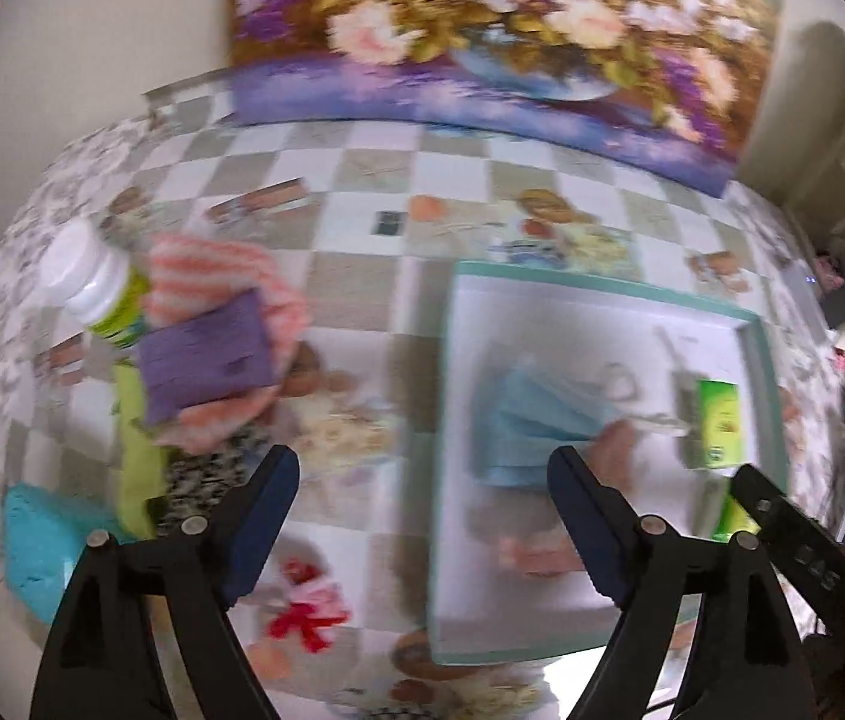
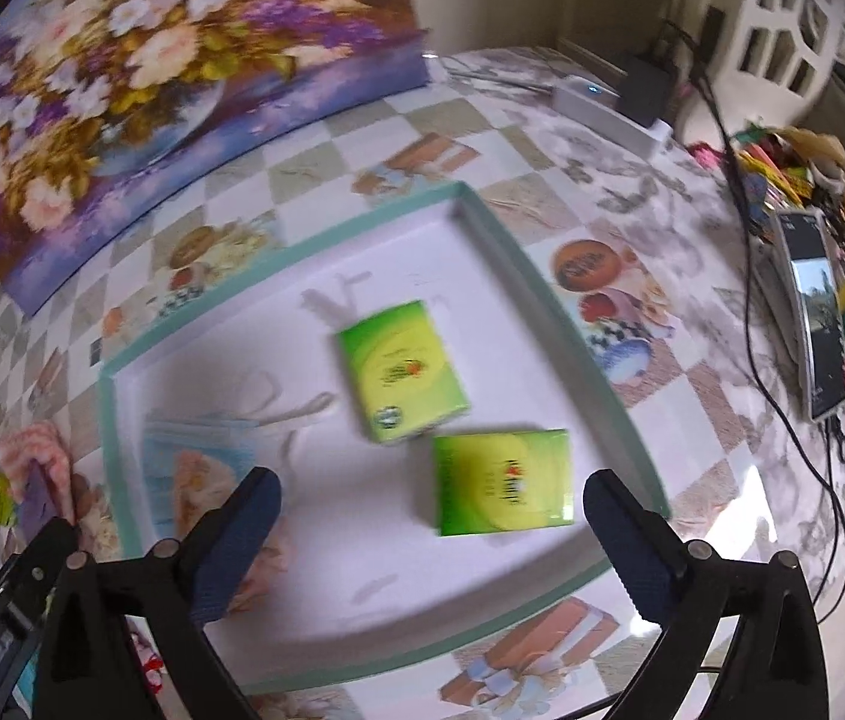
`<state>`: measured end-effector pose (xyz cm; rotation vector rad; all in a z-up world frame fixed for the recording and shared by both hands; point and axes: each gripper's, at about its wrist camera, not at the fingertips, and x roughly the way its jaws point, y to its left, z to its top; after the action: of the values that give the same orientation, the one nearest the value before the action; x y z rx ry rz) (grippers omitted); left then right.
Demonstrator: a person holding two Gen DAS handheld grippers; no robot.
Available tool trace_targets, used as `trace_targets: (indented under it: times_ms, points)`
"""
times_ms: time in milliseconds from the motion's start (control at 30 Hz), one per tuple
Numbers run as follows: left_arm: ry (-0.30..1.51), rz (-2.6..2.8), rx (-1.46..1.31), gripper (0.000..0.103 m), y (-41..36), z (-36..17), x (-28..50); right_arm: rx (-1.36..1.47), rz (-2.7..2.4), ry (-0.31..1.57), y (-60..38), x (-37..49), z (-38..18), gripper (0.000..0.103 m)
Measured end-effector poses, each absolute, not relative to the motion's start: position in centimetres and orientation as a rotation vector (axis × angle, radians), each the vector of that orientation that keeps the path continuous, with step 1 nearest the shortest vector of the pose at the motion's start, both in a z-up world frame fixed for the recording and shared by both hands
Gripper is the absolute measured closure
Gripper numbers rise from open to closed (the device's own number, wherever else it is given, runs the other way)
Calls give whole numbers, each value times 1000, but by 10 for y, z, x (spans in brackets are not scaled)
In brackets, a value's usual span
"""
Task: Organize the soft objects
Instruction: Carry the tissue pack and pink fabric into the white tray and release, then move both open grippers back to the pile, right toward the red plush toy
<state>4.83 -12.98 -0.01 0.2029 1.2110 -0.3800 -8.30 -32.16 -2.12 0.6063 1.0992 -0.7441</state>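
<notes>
Holding both tongs wide apart w/ nothing gripped: left tongs [image 1: 422,480] hang over the surface [image 1: 374,180] by the tray's left edge, right tongs [image 2: 431,501] over the tray [image 2: 518,252]. Inside the tray: two green packs [image 2: 401,378] [image 2: 503,483], near each other, and a blue mask [image 1: 533,420] at its left side w/ loops trailing. Left of the tray sit a purple sponge [image 1: 206,354] on a pink striped cloth [image 1: 224,270], a white-capped bottle [image 1: 92,276] touching them, a lime cloth [image 1: 137,450], a teal cloth [image 1: 44,540]. Painting [image 1: 482,30] leans at the back. Phone [image 2: 815,312], cables, adapter off to my right. Motion blur smears both views; pack print unreadable. Pale pinkish thing on the mask, can't tell what.
</notes>
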Motion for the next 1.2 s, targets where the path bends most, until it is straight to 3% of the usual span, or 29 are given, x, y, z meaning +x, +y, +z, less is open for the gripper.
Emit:
trace_targets:
  times_ms: [667,1200]
  points:
    - [1225,-229,84,18,-10,27,85,413,-405,1157,-200,-18,-7,1]
    - [1315,-263,-47,18,37,7,59,267,-167,1241,-126,-7,-32,4]
